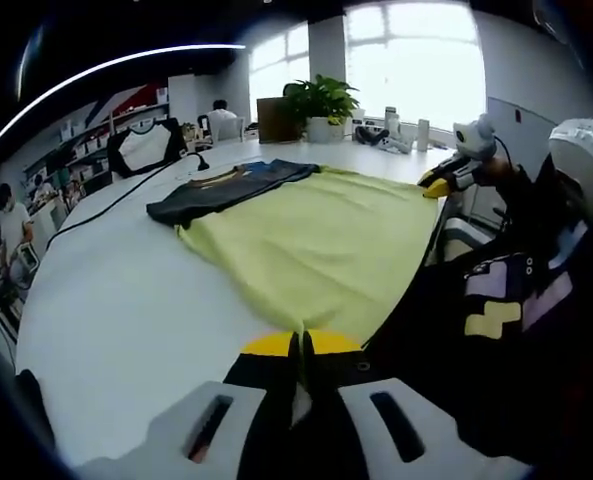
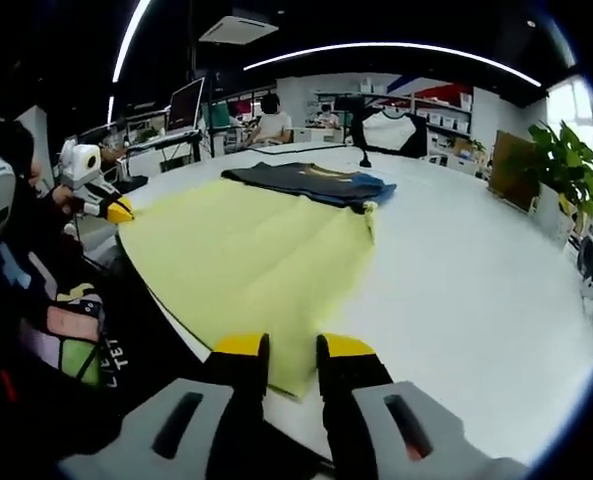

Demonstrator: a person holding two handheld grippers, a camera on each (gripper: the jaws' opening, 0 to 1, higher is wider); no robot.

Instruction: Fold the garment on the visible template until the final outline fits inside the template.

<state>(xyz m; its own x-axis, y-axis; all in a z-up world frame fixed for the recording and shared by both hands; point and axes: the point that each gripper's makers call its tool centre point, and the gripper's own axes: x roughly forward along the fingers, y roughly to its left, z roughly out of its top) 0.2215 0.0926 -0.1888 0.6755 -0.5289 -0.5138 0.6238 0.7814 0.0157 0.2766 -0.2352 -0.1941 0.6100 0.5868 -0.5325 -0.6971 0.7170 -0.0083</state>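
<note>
Plants (image 1: 321, 100) and bottles (image 1: 404, 126) crowd the white surface's (image 1: 126, 310) far edge; both hand-held grippers (image 1: 301, 345) (image 2: 292, 350) apparently pinch the yellow cloth's (image 1: 316, 245) near-edge corners beside a dark garment (image 1: 226, 188).

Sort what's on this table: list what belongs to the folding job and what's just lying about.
Job:
- yellow garment, spread on the table
- left gripper, shut on its near edge
- right gripper, jaws at its corner

Lying about:
- dark shirt at the far end
- black cable
- potted plant
- bottles by the window
</note>
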